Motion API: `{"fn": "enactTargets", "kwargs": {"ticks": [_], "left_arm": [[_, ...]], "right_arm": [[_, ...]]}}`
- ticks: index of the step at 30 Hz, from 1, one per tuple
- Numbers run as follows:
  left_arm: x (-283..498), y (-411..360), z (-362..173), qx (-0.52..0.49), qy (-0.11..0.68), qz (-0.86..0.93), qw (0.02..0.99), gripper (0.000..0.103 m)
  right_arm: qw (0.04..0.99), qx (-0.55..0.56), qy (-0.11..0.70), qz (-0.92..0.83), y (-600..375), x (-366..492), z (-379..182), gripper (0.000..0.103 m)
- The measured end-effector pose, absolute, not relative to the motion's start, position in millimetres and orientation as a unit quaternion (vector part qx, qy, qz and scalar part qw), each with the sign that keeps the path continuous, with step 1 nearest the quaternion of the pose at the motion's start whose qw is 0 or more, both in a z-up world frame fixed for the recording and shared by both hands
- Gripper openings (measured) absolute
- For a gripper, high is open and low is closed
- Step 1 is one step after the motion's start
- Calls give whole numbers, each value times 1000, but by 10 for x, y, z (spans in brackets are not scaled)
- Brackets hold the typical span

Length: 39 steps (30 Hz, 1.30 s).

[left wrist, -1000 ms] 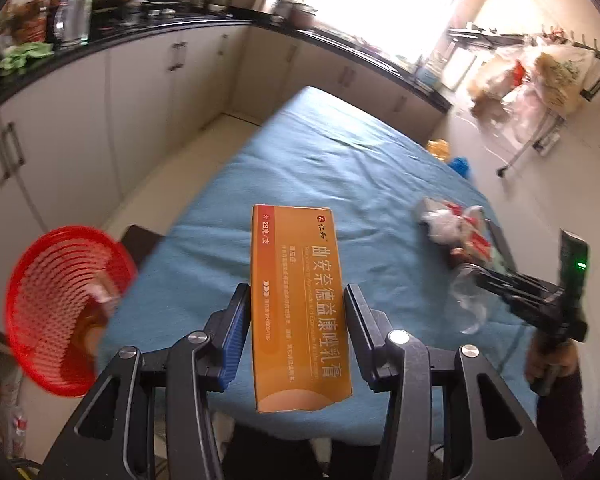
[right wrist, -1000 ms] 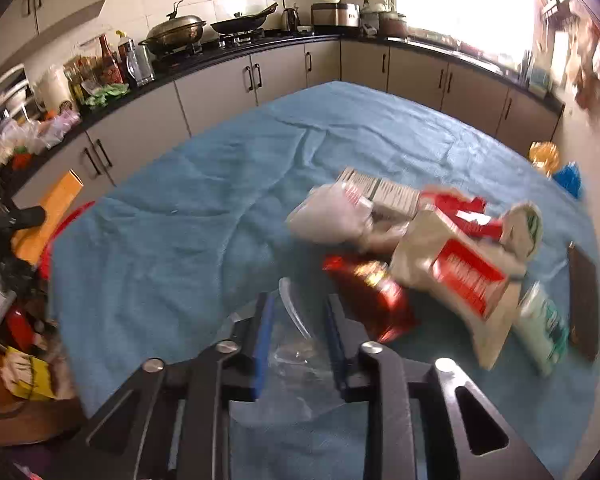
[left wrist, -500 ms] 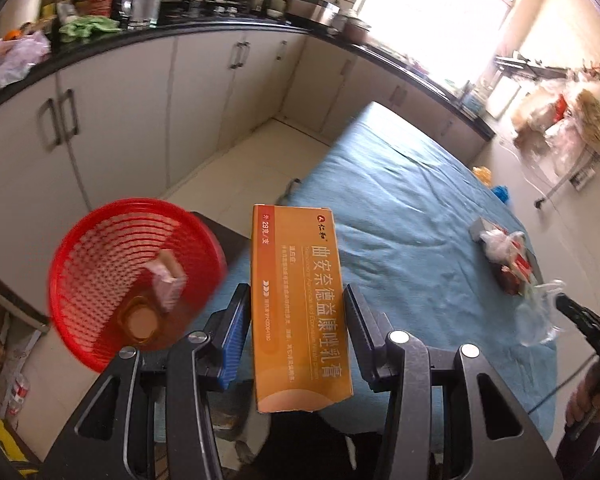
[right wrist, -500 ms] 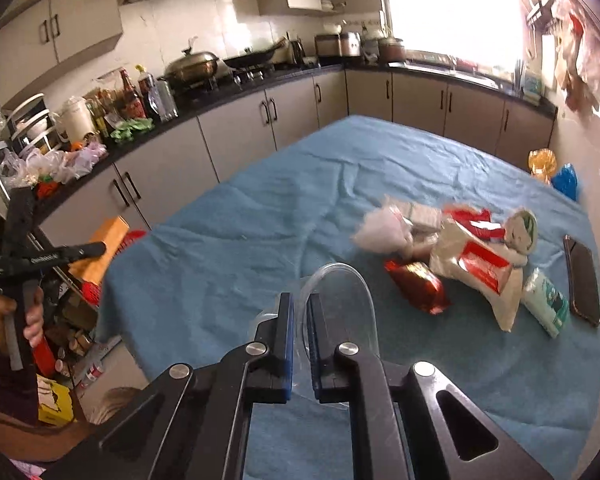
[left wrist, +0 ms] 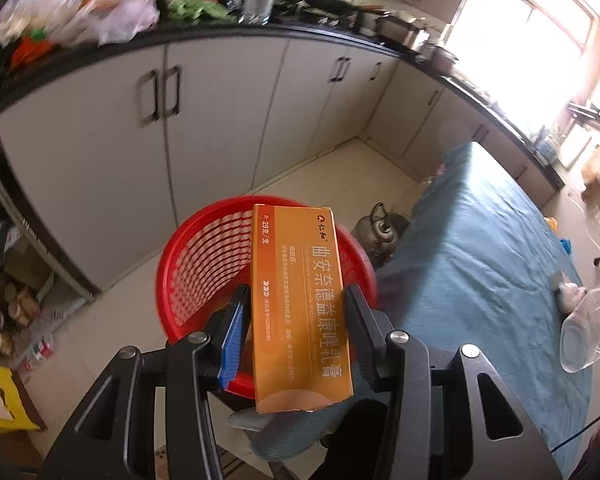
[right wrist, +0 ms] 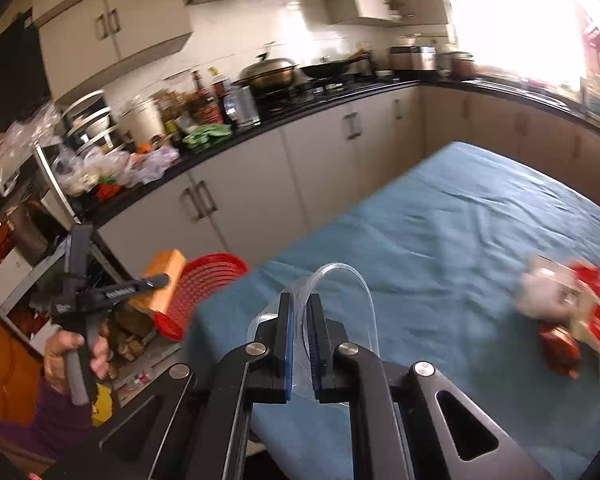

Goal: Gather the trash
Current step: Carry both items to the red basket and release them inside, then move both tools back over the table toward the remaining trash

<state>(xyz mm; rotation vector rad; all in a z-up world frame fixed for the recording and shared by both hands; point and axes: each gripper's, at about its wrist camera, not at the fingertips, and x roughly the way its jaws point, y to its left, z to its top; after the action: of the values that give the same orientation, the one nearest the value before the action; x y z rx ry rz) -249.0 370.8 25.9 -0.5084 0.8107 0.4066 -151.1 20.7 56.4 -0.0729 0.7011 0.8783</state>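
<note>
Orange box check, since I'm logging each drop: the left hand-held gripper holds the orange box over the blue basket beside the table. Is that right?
Not quite: the basket is red, not blue, as the left wrist view shows. The rest holds: the left hand-held gripper holds the orange box over that basket, beside the table.

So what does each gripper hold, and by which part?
Left gripper: orange box, by its long sides. Right gripper: clear plastic cup, by its rim.
</note>
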Motion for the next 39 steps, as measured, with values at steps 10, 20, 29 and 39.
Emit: {"fn": "enactTargets", "kwargs": {"ticks": [10, 20, 29, 39], "left_arm": [[-2483, 4101, -61, -268, 404, 207, 849, 45], [-2498, 4260, -90, -279, 397, 190, 853, 53], [-2566, 4282, -45, -287, 392, 193, 852, 58], [-2543, 3968, 189, -213, 387, 240, 864, 66]], "right_arm": [[792, -51, 360, 491, 1655, -1394, 303, 8], [770, -54, 396, 498, 2489, -1203, -128, 8], [764, -34, 425, 484, 2446, -1130, -270, 36], [796, -25, 397, 457, 1971, -1243, -96, 50]]}}
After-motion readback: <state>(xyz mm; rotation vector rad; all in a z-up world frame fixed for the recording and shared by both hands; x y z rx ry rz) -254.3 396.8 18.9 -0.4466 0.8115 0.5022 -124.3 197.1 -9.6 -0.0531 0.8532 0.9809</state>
